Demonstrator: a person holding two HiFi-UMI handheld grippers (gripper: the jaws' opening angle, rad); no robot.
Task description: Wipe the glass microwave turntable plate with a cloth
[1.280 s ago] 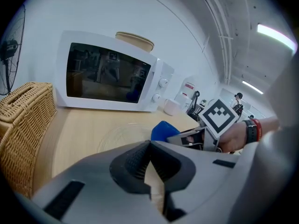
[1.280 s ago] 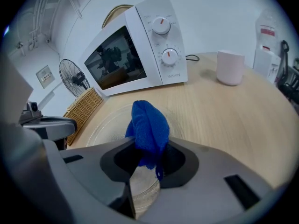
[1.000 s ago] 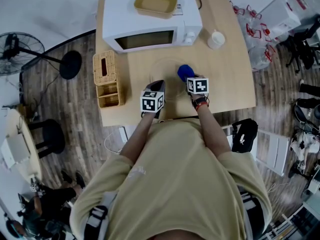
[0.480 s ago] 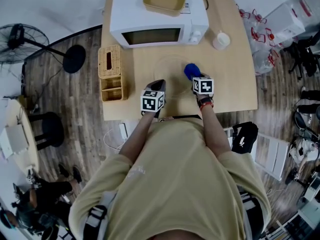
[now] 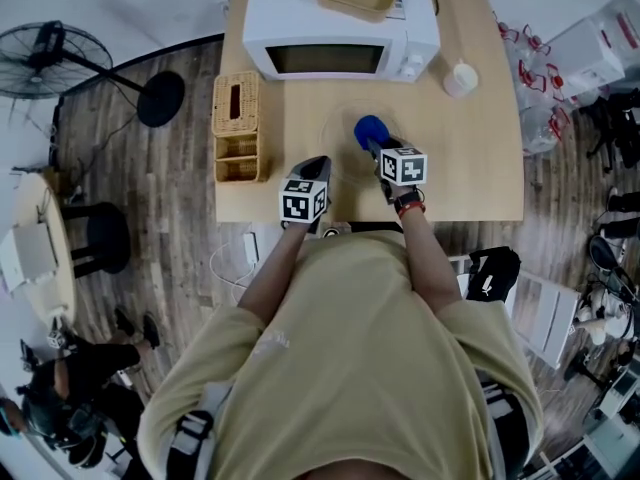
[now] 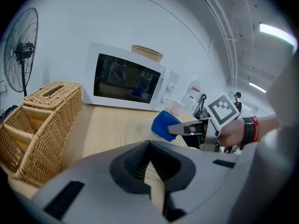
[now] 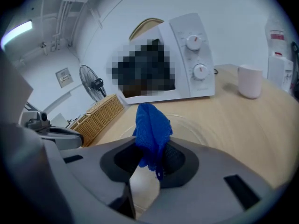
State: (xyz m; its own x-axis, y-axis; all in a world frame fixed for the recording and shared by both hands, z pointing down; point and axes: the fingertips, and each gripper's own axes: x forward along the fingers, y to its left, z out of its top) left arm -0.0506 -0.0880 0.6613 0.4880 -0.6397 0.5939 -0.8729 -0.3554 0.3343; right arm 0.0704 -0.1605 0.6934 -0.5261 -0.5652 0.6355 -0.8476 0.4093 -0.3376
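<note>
Glass plate (image 5: 340, 140) lies near the microwave (image 5: 330, 13); over it the right gripper (image 5: 377, 148) pinches a blue cloth (image 5: 368, 129), while the left gripper (image 6: 149, 146) is closed and empty.

I saw a beige short-sleeved shirt (image 5: 350, 368) and, behind the grey fingers (image 7: 219, 181) of the right gripper (image 7: 149, 157), a red-and-black wristband (image 5: 405, 208).

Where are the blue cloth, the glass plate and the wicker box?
blue cloth (image 7: 150, 125), right gripper view, middle of the bunched fabric.
glass plate (image 6: 135, 130), left gripper view, bare left part.
wicker box (image 5: 240, 123), head view, woven top.
</note>
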